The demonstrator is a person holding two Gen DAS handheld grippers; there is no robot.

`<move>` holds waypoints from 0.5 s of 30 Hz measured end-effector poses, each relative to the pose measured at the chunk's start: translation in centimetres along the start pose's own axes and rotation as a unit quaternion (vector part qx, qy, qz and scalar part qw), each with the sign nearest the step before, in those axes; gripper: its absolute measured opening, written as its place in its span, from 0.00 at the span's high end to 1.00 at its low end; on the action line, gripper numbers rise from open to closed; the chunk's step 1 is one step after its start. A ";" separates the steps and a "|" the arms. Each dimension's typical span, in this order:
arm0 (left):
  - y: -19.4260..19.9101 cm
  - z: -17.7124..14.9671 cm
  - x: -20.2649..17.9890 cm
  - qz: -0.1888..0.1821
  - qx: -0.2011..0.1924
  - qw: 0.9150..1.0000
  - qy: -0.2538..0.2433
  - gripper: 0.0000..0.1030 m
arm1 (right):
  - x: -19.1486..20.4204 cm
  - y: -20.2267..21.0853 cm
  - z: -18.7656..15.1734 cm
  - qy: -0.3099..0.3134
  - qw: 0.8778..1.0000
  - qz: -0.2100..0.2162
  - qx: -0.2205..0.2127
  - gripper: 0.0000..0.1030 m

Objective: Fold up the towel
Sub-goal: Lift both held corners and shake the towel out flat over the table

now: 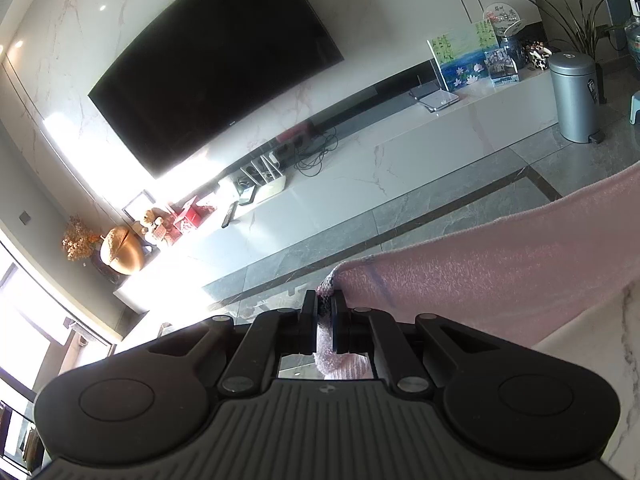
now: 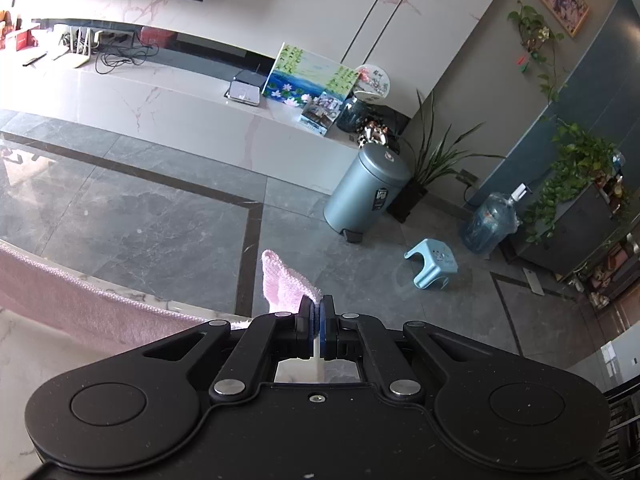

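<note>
We hold the towel point(image 1: 500, 264) raised over the worktop point(image 2: 24, 360), left gripper point(image 1: 325, 312) and right gripper point(image 2: 317, 316) each clenched on a corner. Bin point(image 2: 366, 190) and stool point(image 2: 432, 264) stand far right; the towel's middle is cut off.

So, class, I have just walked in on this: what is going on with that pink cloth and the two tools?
A person is holding a pink towel up by two corners, one in each handheld tool. The left tool is shut on one corner, the right tool on another. The towel's top edge hangs between them above a white marble surface, not yet folded. Beyond is a living room with a wall television.
</note>
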State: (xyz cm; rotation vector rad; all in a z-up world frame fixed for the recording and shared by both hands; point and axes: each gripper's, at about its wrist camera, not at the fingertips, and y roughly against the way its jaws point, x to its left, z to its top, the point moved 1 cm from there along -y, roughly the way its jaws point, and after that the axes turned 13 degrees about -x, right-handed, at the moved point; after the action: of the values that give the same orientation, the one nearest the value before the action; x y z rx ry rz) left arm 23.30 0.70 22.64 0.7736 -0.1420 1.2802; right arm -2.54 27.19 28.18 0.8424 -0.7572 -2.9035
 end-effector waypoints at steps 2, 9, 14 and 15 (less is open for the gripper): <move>0.2 -0.8 -0.5 -0.007 0.003 1.000 -0.004 0.95 | 0.5 -0.2 -1.0 0.003 1.000 0.006 0.010 0.99; 0.7 -4.9 -2.6 -0.032 0.031 0.999 -0.020 0.95 | 2.9 -0.7 -7.3 0.008 0.998 0.039 0.058 0.99; 1.7 -8.6 -4.3 -0.060 0.055 0.996 -0.033 0.95 | 4.6 -0.4 -11.7 0.013 0.994 0.062 0.090 0.99; 2.0 -9.1 -4.5 -0.066 0.057 0.996 -0.036 0.95 | 4.9 -0.4 -12.6 0.015 0.993 0.066 0.097 0.99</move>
State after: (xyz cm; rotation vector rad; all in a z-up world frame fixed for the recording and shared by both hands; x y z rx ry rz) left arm 17.24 2.57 14.41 0.9125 -0.0762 1.1433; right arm -0.27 21.14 16.30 0.8139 -1.0634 -2.7279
